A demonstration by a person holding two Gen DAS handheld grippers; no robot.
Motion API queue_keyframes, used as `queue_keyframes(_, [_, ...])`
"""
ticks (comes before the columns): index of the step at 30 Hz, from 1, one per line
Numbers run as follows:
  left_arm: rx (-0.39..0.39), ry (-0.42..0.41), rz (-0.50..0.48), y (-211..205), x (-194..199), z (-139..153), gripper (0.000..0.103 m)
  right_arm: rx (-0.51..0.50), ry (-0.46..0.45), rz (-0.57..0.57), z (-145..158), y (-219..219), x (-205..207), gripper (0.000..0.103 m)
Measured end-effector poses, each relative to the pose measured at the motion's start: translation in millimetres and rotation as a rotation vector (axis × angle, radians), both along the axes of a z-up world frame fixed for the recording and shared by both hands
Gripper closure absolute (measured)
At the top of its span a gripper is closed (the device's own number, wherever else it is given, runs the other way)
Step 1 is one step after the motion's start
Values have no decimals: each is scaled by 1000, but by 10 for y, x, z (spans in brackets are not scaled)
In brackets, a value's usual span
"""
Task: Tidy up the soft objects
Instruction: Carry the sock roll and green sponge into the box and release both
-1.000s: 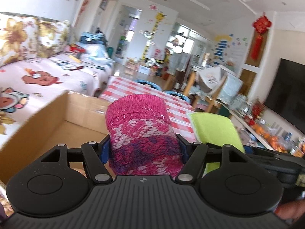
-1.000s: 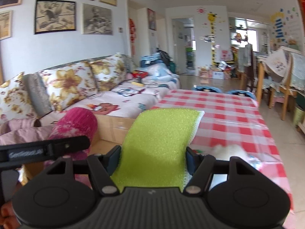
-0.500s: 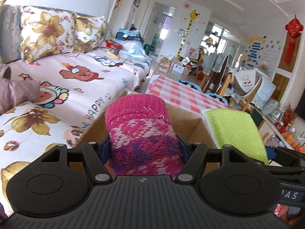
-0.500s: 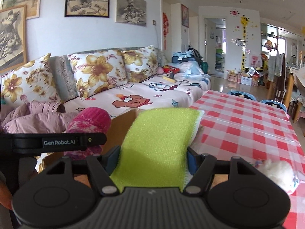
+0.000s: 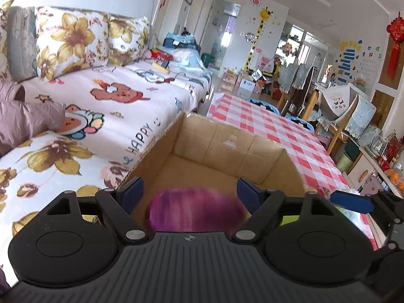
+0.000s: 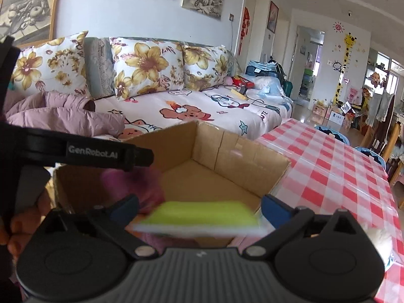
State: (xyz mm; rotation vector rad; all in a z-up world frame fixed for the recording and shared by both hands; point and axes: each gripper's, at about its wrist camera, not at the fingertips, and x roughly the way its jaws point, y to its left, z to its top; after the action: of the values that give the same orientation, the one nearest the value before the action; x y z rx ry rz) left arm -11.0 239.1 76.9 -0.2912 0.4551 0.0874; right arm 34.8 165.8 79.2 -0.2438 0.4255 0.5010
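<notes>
An open cardboard box (image 5: 227,139) stands on the table beside the sofa; it also shows in the right wrist view (image 6: 227,149). My left gripper (image 5: 188,189) is open above the box, and the pink knitted sock (image 5: 197,213) is blurred below its jaws, falling free into the box. My right gripper (image 6: 199,204) is open above the box's near right corner, and the green cloth (image 6: 199,216) is blurred and flat below its jaws, loose. The pink sock (image 6: 133,184) also shows as a blur inside the box in the right wrist view.
A red-checked tablecloth (image 6: 328,166) covers the table right of the box. A sofa (image 5: 88,106) with flowered cushions and a pink jacket (image 6: 60,116) runs along the left. A white fluffy object (image 6: 381,237) lies on the table at the right. Chairs stand beyond the table.
Both grippers have opened. The pink sock has dropped out of the left gripper and the green cloth out of the right one; both now fall toward the box.
</notes>
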Motion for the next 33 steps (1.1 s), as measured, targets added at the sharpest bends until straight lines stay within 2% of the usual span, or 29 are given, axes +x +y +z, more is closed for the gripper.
queue_keyframes(5, [7, -4, -5, -18, -46, 5, 3, 25, -51, -49, 73, -91, -64, 1])
queue_keyframes(12, [18, -7, -15, -11, -14, -17, 0, 88, -81, -177, 137, -373, -64, 1])
queue_keyframes(28, [38, -22, -50, -39, 10, -17, 0, 171, -73, -403, 143, -931, -51, 1])
queue_keyframes(33, [48, -29, -71, -53, 23, -26, 0, 229, -58, -463, 146, -1167, -66, 1])
